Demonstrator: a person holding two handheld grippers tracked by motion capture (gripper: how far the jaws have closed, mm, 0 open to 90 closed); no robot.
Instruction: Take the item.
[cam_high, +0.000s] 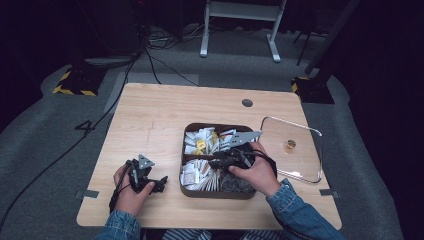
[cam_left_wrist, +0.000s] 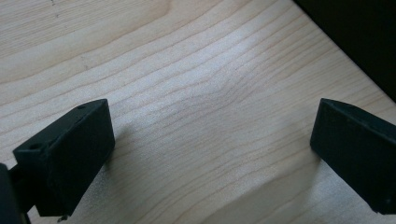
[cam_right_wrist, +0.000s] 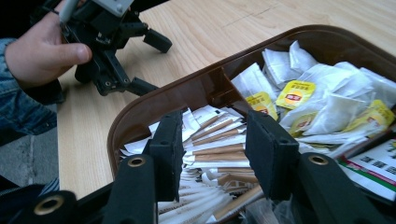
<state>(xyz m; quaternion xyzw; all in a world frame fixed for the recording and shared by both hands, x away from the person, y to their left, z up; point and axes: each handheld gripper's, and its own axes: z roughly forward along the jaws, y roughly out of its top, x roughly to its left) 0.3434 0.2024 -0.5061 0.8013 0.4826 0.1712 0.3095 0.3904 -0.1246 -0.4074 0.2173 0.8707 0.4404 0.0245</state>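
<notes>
A brown divided tray (cam_high: 210, 194) sits mid-table. Its far left compartment holds white tea bags (cam_high: 200, 142) with yellow tags (cam_right_wrist: 295, 95). White and brown stick packets (cam_high: 197, 175) fill the near left compartment. My right gripper (cam_high: 214, 163) hangs low over those stick packets (cam_right_wrist: 215, 140), open, with nothing gripped between its jaws (cam_right_wrist: 212, 135). My left gripper (cam_high: 161, 183) rests on bare wood left of the tray, jaws wide apart and empty (cam_left_wrist: 212, 144). In the right gripper view the left gripper (cam_right_wrist: 152, 63) lies beyond the tray rim (cam_right_wrist: 187, 88), held by a hand.
A clear lid (cam_high: 300, 165) with a gold knob (cam_high: 290, 145) lies on the table right of the tray. A round cable hole (cam_high: 247, 103) is near the far edge. Bare wood stretches across the table's left and far parts. Cables and stand legs lie on the floor beyond.
</notes>
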